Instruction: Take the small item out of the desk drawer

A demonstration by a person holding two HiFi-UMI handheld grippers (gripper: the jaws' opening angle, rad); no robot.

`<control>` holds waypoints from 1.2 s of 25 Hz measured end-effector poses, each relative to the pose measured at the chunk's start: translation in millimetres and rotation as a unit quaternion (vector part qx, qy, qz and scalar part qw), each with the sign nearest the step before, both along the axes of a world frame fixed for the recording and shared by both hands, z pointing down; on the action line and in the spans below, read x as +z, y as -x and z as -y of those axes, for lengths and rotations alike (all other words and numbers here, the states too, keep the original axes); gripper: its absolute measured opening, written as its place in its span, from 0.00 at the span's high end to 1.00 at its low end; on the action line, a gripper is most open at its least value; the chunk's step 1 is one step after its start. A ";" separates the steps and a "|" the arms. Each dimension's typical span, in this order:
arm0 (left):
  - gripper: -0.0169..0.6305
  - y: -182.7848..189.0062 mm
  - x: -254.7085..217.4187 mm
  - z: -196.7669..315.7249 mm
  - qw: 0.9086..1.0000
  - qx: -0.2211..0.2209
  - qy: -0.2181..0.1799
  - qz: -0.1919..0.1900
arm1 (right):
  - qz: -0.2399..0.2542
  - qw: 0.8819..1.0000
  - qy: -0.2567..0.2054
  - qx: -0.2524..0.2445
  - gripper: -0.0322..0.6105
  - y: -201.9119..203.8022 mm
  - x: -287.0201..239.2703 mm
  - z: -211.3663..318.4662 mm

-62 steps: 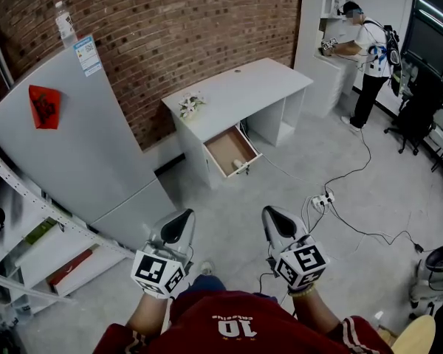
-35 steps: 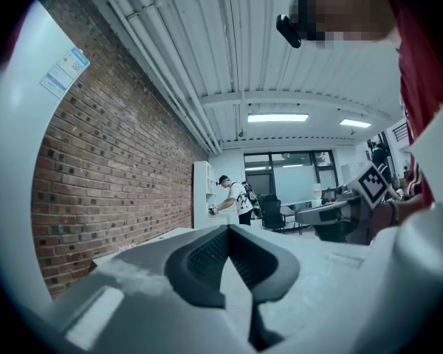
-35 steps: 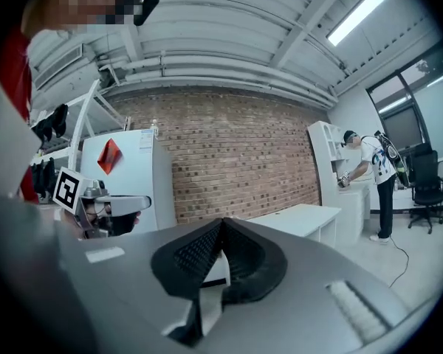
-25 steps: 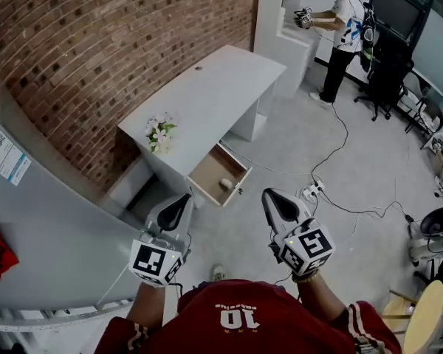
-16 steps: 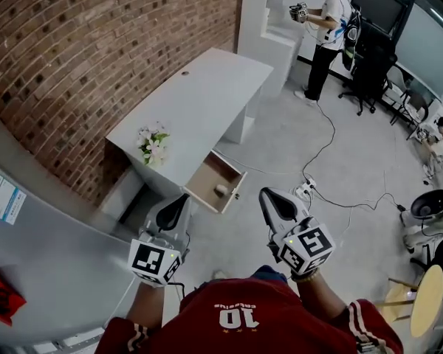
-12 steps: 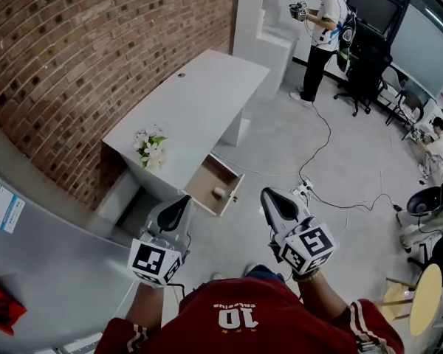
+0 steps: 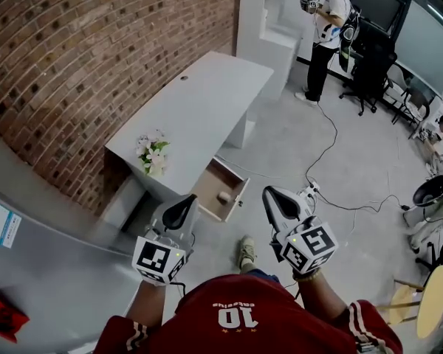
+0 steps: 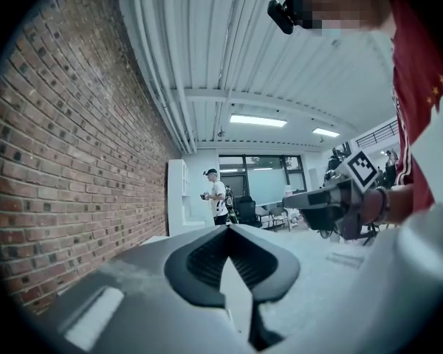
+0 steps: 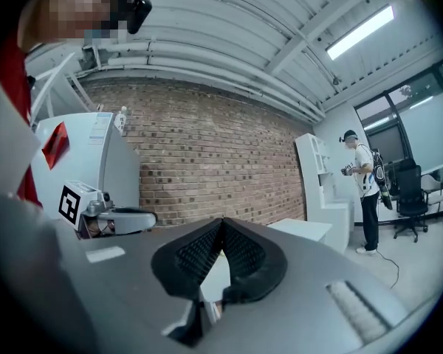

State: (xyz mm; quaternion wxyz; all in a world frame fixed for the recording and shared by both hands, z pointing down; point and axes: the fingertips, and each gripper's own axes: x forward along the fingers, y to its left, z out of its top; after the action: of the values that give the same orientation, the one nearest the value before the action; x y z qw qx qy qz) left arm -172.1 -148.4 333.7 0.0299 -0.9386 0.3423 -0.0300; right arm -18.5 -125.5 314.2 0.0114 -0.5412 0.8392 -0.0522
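A white desk (image 7: 207,98) stands against the brick wall. Its wooden drawer (image 7: 209,195) hangs pulled out at the near end. Inside it lies a small pale item (image 7: 223,197). My left gripper (image 7: 179,211) is held low at the left, just short of the drawer, jaws shut and empty. My right gripper (image 7: 277,203) sits to the right of the drawer, also shut with nothing in it. In the left gripper view the right gripper (image 8: 317,198) shows ahead at the right. In the right gripper view the left gripper (image 9: 122,217) shows at the left.
White flowers (image 7: 152,153) stand on the desk's near corner. A grey refrigerator (image 7: 37,242) fills the left. Cables and a power strip (image 7: 310,191) lie on the floor at right. A person (image 7: 323,21) stands by white shelves at the back. My shoe (image 7: 246,251) steps forward.
The desk and its drawer have come closer to both grippers as I walk up. My foot now shows between the grippers. Both grippers stay shut.
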 end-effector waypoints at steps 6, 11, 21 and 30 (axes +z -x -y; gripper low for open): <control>0.90 -11.4 -8.2 15.7 1.000 0.006 -0.019 0.004 | 0.008 1.000 -0.010 0.001 0.95 -10.7 -4.1 12.1; 0.78 -26.4 -10.3 24.0 0.999 0.025 -0.034 0.018 | 0.010 1.000 -0.012 -0.002 0.95 -15.9 -3.8 21.6; 0.64 -50.0 17.2 51.2 0.991 0.046 -0.068 0.109 | 0.016 1.000 -0.005 -0.003 0.95 -28.6 4.3 41.3; 0.64 -74.8 75.9 84.9 0.977 0.058 -0.061 0.193 | 0.025 0.999 0.017 0.012 0.95 -53.2 25.4 62.4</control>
State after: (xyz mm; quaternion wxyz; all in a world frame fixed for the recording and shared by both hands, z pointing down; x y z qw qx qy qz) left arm -97.2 -233.3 409.5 0.1548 -0.9298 0.2760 -0.1882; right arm 34.7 -187.8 339.6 0.0237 -0.5499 0.8311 -0.0792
